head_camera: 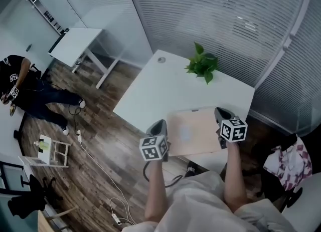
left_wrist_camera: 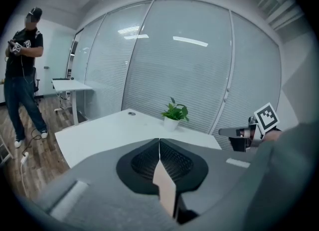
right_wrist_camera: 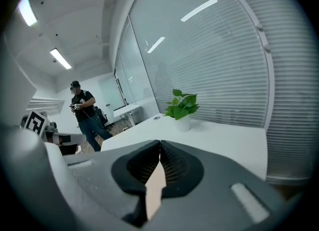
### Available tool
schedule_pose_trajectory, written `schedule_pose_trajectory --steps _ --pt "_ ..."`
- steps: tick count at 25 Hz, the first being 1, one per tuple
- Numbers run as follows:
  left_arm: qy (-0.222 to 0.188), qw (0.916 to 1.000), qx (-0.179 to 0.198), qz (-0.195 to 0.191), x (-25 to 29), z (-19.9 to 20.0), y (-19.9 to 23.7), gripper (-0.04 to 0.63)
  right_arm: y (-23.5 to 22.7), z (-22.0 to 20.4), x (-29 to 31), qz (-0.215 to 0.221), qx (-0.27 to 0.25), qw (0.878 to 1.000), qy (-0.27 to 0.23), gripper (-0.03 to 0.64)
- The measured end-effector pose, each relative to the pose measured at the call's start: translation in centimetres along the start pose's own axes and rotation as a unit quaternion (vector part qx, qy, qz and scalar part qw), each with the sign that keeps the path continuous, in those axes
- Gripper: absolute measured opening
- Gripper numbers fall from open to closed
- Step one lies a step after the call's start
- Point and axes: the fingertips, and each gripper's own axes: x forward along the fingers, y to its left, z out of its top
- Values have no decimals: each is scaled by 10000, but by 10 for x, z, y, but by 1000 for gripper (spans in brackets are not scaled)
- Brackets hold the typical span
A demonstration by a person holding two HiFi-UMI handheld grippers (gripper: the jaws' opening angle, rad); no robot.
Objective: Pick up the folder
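Left claw [head_camera: 159, 127] is clamped on the 9 o'clock edge of the folder [head_camera: 193, 132]. Right claw [head_camera: 221, 114] is clamped on its 3 o'clock edge. Folder sits over the tabletop's [head_camera: 160, 88] near edge, at 6 o'clock from the plant [head_camera: 202, 65].

2 tongs — L tongs [head_camera: 159, 124], R tongs [head_camera: 220, 111]; 1 folder [head_camera: 193, 132], 1 plant [head_camera: 202, 65], 2 desks [head_camera: 165, 88] [head_camera: 75, 43], 1 bystander [head_camera: 30, 93].

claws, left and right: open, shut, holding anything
left claw: closed on one edge of the folder.
right claw: closed on the folder's other edge.
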Motion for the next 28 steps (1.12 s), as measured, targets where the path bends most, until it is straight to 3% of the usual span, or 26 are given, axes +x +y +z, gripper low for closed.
schedule_pose_trajectory --steps 5,10,15,20,24,28 --pt "579 9978 -325 -13 23 -41 8 9 -41 -29 -6 -217 107 9991 347 3" --pt "787 9945 -691 -39 36 -67 16 11 -68 -55 -19 -397 307 9977 454 3" --pt "959 9897 -1029 257 42 -80 34 151 -80 -65 -22 -413 531 9966 485 77" --pt "1377 9766 -1640 -177 50 -102 26 277 -72 -81 -23 -28 662 9948 773 183" --pt "1736 9684 -1748 -374 54 -123 17 353 -66 -98 -15 237 740 9917 1026 310" --pt "1951 9577 -1860 -1003 54 -136 -6 377 -62 -114 -10 392 771 9875 1317 342"
